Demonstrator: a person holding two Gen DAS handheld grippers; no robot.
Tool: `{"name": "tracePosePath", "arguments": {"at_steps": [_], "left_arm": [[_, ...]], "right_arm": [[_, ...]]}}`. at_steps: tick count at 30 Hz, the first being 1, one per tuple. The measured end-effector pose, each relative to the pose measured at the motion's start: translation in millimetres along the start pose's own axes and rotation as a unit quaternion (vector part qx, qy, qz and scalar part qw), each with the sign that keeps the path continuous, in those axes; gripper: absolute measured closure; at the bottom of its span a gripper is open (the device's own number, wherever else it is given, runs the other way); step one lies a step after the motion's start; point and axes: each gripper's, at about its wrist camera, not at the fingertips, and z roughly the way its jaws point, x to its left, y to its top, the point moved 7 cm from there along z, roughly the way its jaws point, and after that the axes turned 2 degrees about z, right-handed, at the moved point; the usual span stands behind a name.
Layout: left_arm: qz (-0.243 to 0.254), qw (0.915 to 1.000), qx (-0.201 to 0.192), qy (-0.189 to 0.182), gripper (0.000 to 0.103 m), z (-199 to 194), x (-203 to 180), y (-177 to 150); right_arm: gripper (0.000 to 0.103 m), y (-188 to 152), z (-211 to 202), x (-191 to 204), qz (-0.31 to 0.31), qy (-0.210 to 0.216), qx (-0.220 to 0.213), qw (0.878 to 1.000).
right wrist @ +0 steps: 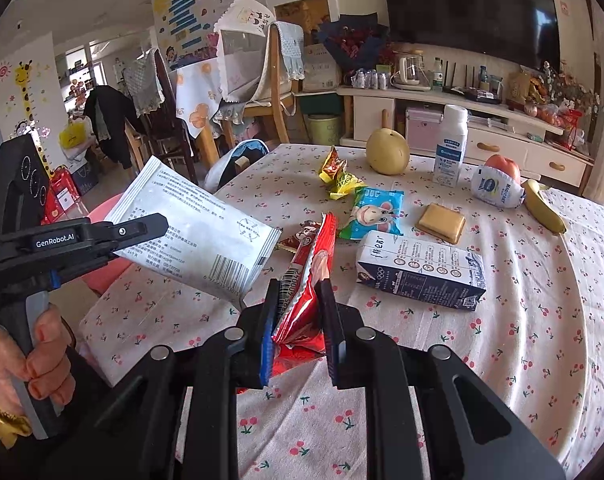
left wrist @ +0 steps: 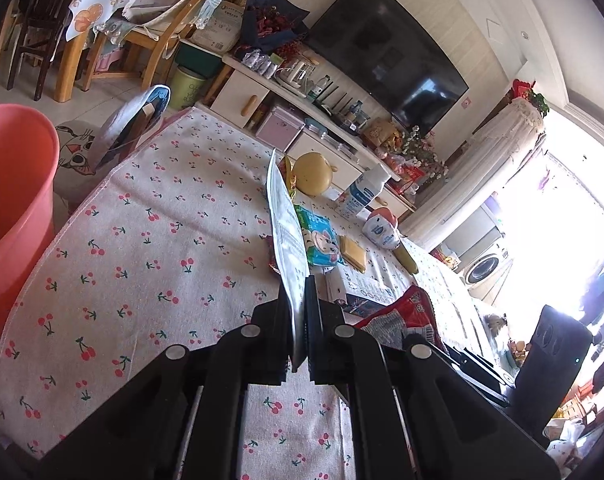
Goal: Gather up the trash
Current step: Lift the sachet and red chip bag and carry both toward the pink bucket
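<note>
A flat silver-white foil sachet (right wrist: 190, 236) printed with small text and a barcode is clamped in the left gripper (right wrist: 158, 225), held in the air over the near left edge of the round table (right wrist: 541, 320), which wears a white cloth dotted with cherries. From the left wrist view the sachet (left wrist: 288, 240) appears edge-on, a thin strip whose lower end disappears between the closed black jaws. A hand (right wrist: 30, 344) grips that tool's handle, cut off by the frame edge. The right gripper (right wrist: 298, 308) is closed on a crumpled red snack wrapper (right wrist: 309, 272); its lower part is hidden between the jaws. A salmon-pink plastic bucket (left wrist: 14, 208) stands beside the table, only partly in frame, its inside out of sight. Farther back on the cloth lie a yellow and red candy wrapper (right wrist: 335, 176), a blue and green cartoon snack packet (right wrist: 375, 212) and a dark blue and white milk carton (right wrist: 419, 270) on its side. Print on all of them is too small to read
</note>
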Motion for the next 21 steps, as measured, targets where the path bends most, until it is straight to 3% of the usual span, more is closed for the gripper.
{"name": "tracePosePath", "arguments": {"at_steps": [9,21], "left_arm": [[-0.007,0.9998,-0.015,-0.010,0.095,-13.4,3.7,5.6],[-0.023,0.9980,-0.058,-0.007,0.095,-42.4,23.8,27.0]], "right_arm": [[0.082,-4.4,-8.5,12.1,-0.006,-0.004,0.000,1.000],[0.082,15.5,-11.6,42.6,-0.015,0.008,-0.015,1.000]]}}
